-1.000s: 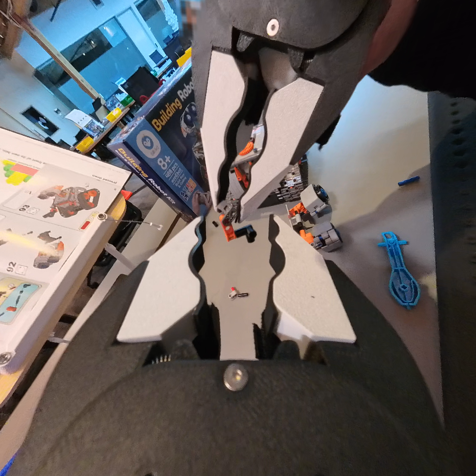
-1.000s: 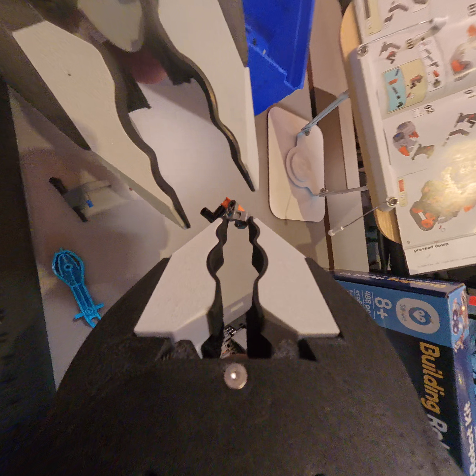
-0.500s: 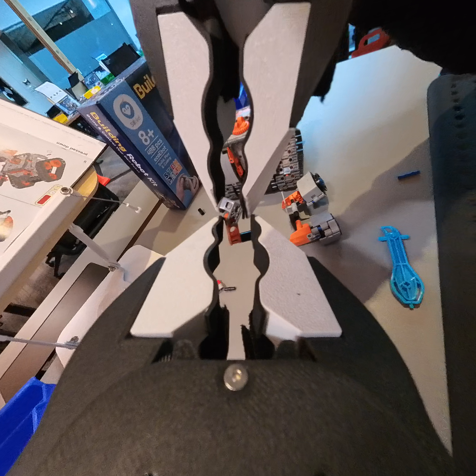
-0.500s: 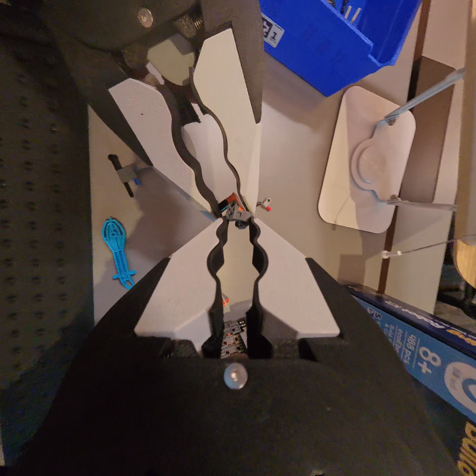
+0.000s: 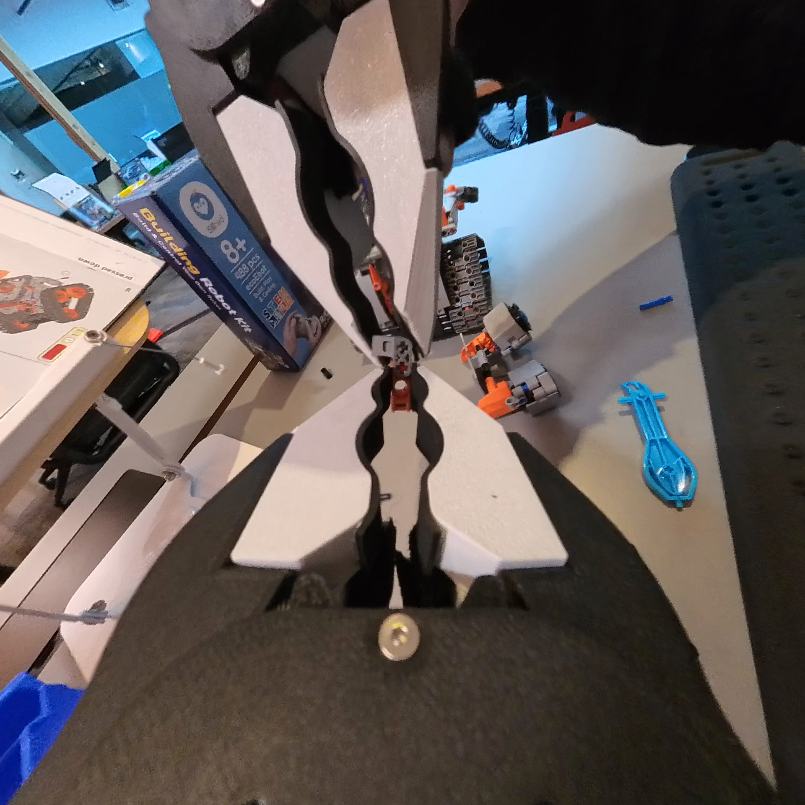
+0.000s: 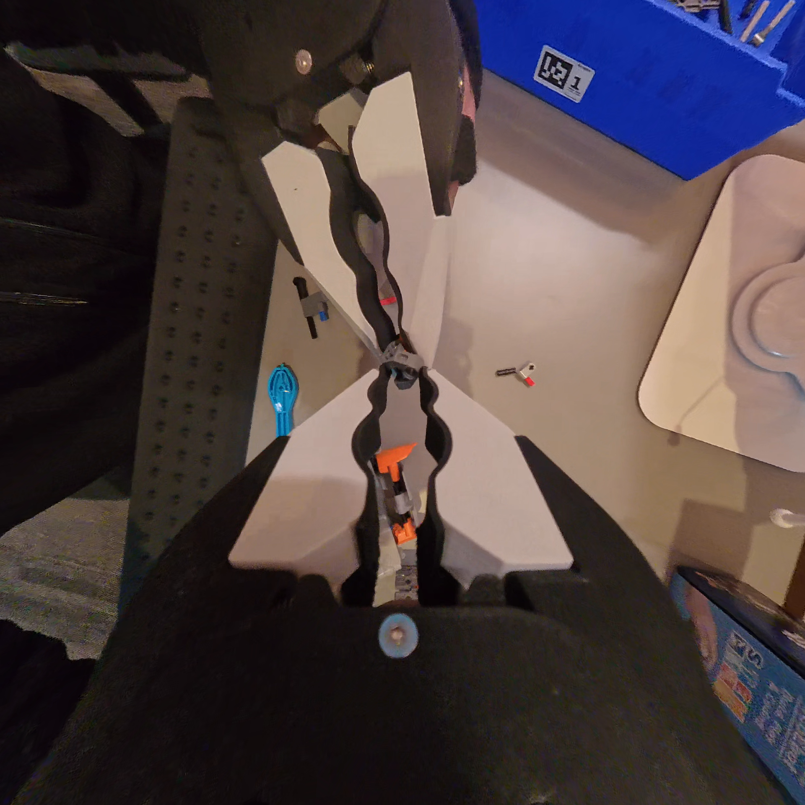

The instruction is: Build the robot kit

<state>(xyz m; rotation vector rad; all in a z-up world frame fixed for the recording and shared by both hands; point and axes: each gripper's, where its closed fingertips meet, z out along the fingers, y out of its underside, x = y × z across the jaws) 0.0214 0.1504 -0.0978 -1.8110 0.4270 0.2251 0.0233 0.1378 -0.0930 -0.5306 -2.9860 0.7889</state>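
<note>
Red-and-grey brick piece point(image 5: 400, 370) pinched between both claws; blue tool point(image 5: 662, 453) nearby.

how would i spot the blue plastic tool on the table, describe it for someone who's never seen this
Start at the white table in the left wrist view. Right of the orange-grey brick assembly lies the blue tool, alone. It is flat, bright blue and spoon-shaped, unlike the blocky bricks.
</note>
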